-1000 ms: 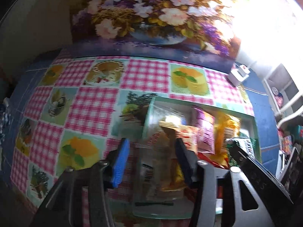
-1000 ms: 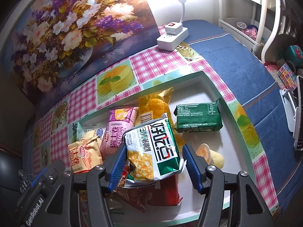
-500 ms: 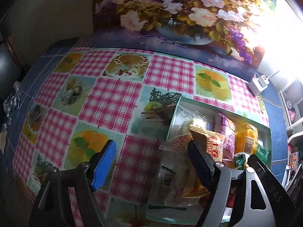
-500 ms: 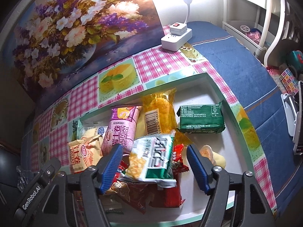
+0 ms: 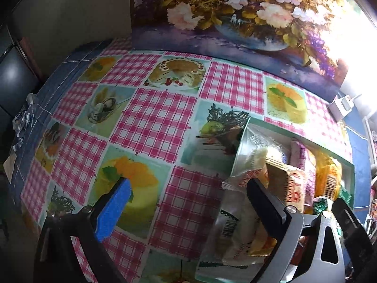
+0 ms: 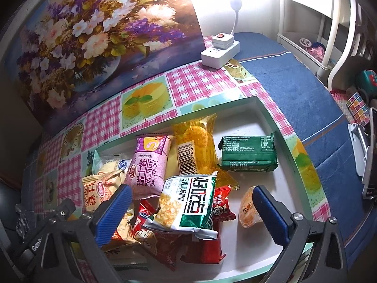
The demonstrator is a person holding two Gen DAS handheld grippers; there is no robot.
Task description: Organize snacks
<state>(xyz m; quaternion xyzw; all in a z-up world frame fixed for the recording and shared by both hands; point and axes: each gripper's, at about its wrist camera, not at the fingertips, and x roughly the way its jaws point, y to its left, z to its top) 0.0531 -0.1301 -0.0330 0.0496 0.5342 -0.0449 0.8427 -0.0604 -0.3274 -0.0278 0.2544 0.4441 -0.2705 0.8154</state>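
Observation:
A white tray with a green rim (image 6: 278, 184) holds several snack packets. A white and green bag (image 6: 188, 207) lies flat on top of the pile. My right gripper (image 6: 192, 212) hovers over it, jaws opening wide, the blue pads (image 6: 113, 212) clear of its sides. Around it lie a pink roll packet (image 6: 148, 165), a yellow packet (image 6: 195, 148), a green packet (image 6: 247, 153) and a jelly cup (image 6: 247, 210). My left gripper (image 5: 188, 200) is opening over bare tablecloth beside the tray (image 5: 294, 135). A clear packet (image 5: 233, 231) lies at the tray's left end, next to the left gripper's right finger.
A checked pink tablecloth (image 5: 153, 122) with food pictures covers the table. A flower painting (image 6: 94, 35) stands along the back. A white power strip with a lamp (image 6: 220, 49) sits behind the tray. Blue cloth (image 6: 294, 89) and a white rack (image 6: 329, 35) lie to the right.
Both grippers opened. The right one let go of the white and green bag, which dropped flat onto the pile. The left one released the clear packet and shifted left over the cloth.

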